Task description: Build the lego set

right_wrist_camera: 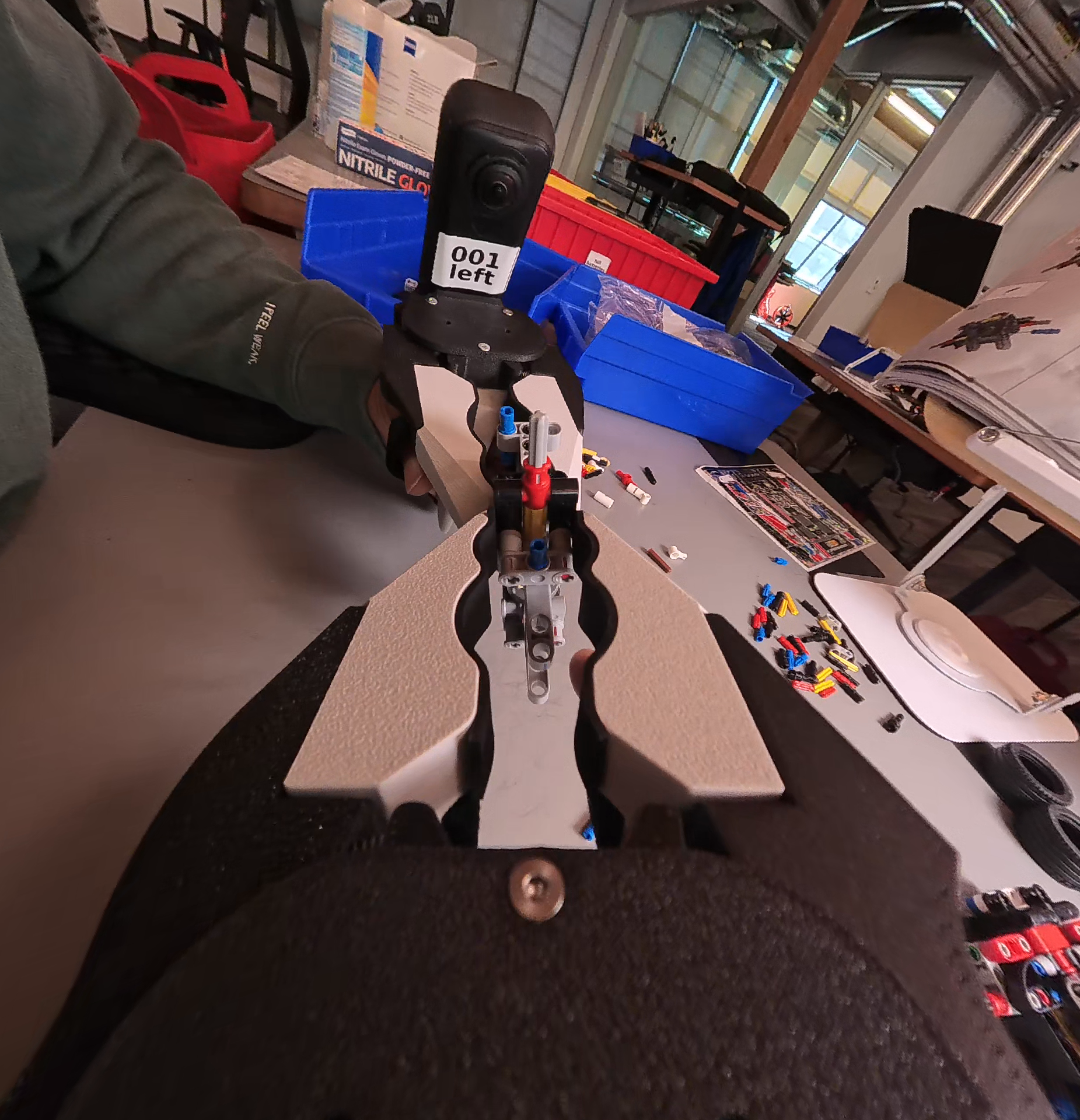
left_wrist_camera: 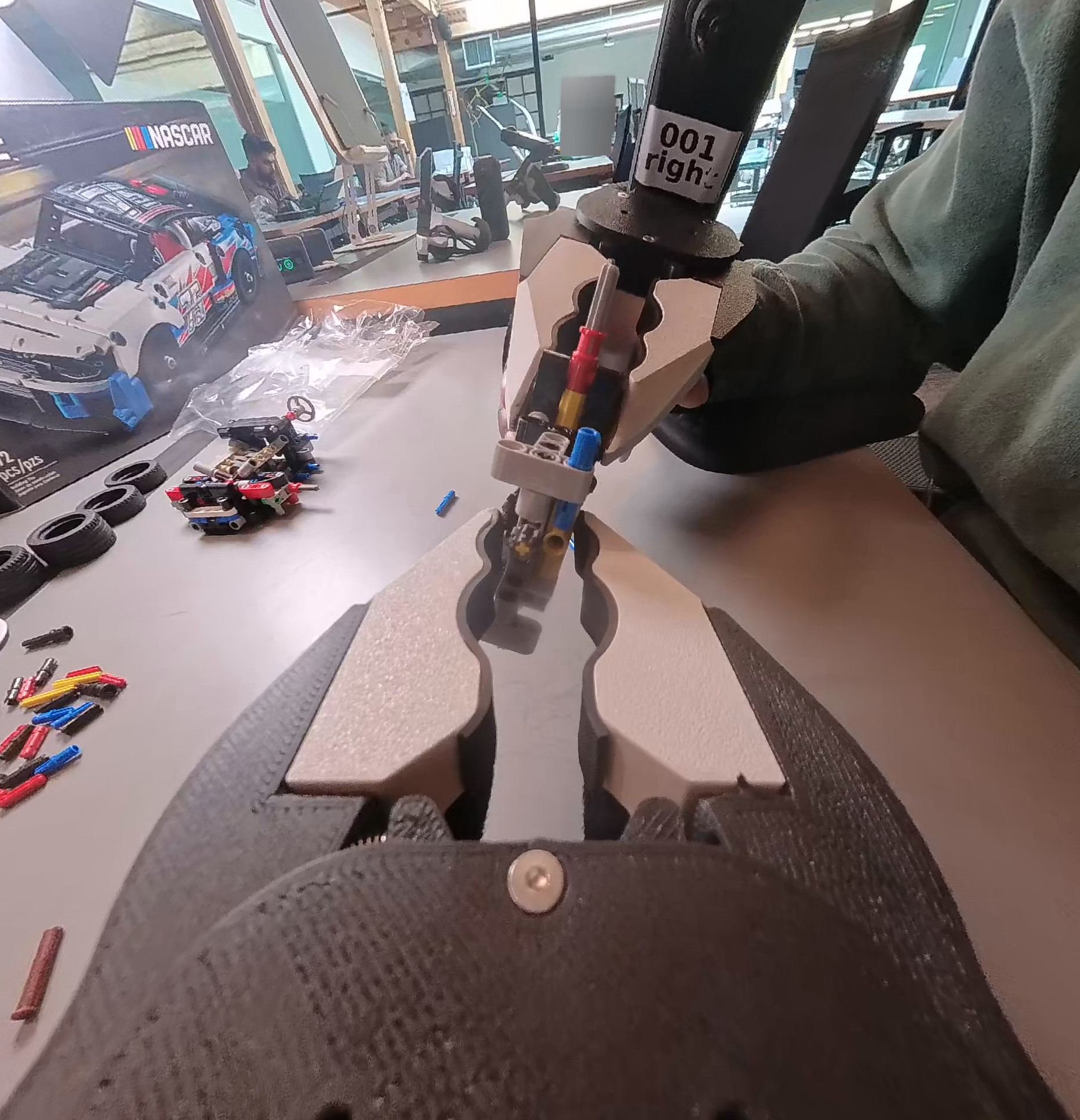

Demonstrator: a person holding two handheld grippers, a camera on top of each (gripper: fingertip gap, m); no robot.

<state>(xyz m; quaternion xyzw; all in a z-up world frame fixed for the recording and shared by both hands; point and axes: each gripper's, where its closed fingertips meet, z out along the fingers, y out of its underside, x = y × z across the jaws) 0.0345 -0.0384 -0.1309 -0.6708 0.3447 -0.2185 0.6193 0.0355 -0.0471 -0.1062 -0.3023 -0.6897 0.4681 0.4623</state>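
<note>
Tyres (left_wrist_camera: 70, 533), black and loose, lined up at the far left of the grey table (left_wrist_camera: 343, 606) in the left wrist view, below a toy race-car box (left_wrist_camera: 101, 291) propped upright. Next, scattered red, blue, yellow and black pins (left_wrist_camera: 46, 721) near the left edge; farther in, a partly built chassis (left_wrist_camera: 246, 473) with a small steering wheel on top, just in front of crumpled clear plastic bags (left_wrist_camera: 319, 357). One lone blue pin (left_wrist_camera: 445, 502) lying alone, well apart from the pile.

Centre: left gripper (left_wrist_camera: 534, 548), jaws partly apart and clamped on the near end of a small brick sub-assembly (left_wrist_camera: 543, 460). Long axis running away from this camera toward the other tool, tilted upward, grey axle tip pointing up and away. Held off the table, bridging the two grippers.

Right of centre: right gripper (right_wrist_camera: 534, 545), clamped on the opposite end, black frame and grey beam pressed between its pads. From its own view, same assembly pointing straight ahead, red bush and grey axle at the far end.

Farther right there: blue bins (right_wrist_camera: 677, 376), a sticker sheet (right_wrist_camera: 786, 515), more pins.
</note>
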